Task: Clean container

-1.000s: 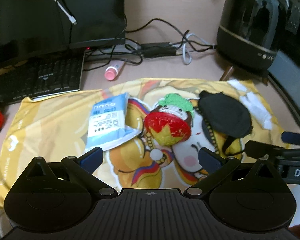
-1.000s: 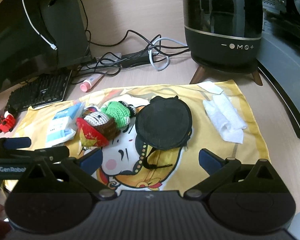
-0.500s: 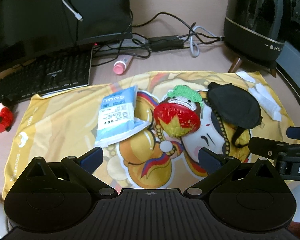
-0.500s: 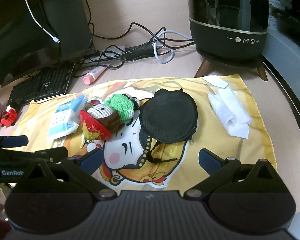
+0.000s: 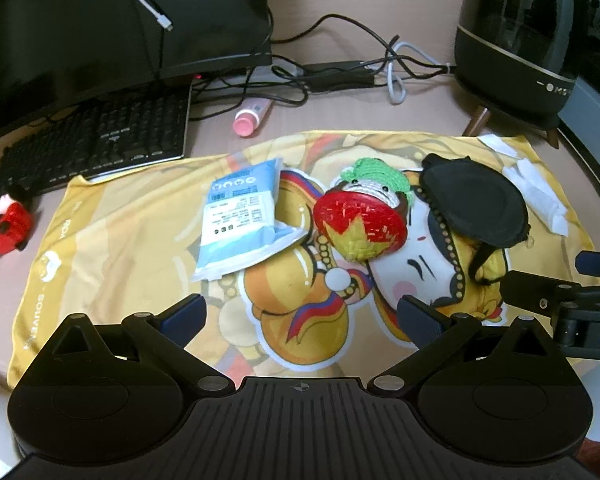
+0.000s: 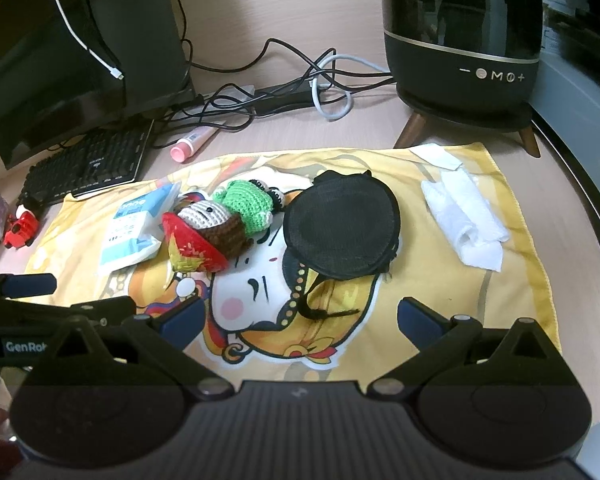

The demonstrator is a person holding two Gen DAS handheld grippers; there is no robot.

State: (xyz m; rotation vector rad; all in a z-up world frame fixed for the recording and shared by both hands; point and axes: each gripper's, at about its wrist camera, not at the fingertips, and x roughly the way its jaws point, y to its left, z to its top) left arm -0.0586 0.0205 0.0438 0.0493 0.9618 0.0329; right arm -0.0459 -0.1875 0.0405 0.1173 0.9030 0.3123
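A round black zip case [image 5: 476, 208] [image 6: 340, 228] lies on a yellow printed cloth [image 5: 140, 232] [image 6: 440, 300]. Left of it lies a crocheted doll with a red bowl-shaped base [image 5: 360, 220] [image 6: 204, 236], then a blue wet-wipe packet [image 5: 240, 224] [image 6: 134, 228]. Folded white tissues [image 5: 540, 196] [image 6: 468, 220] lie at the cloth's right end. My left gripper [image 5: 302, 314] is open and empty above the cloth's near edge. My right gripper [image 6: 300, 318] is open and empty, near the case's cord. Each gripper shows at the edge of the other's view.
A black keyboard [image 5: 96, 140] and monitor [image 5: 100, 20] stand at the back left. Tangled cables [image 5: 340, 72] and a pink tube [image 5: 250, 118] lie behind the cloth. A black humidifier on legs [image 6: 464, 36] stands at the back right. A small red toy [image 5: 6, 224] sits far left.
Both grippers have pulled back and risen a little, so the cloth and its objects show smaller and further off. The objects have not moved. Both grippers stay open.
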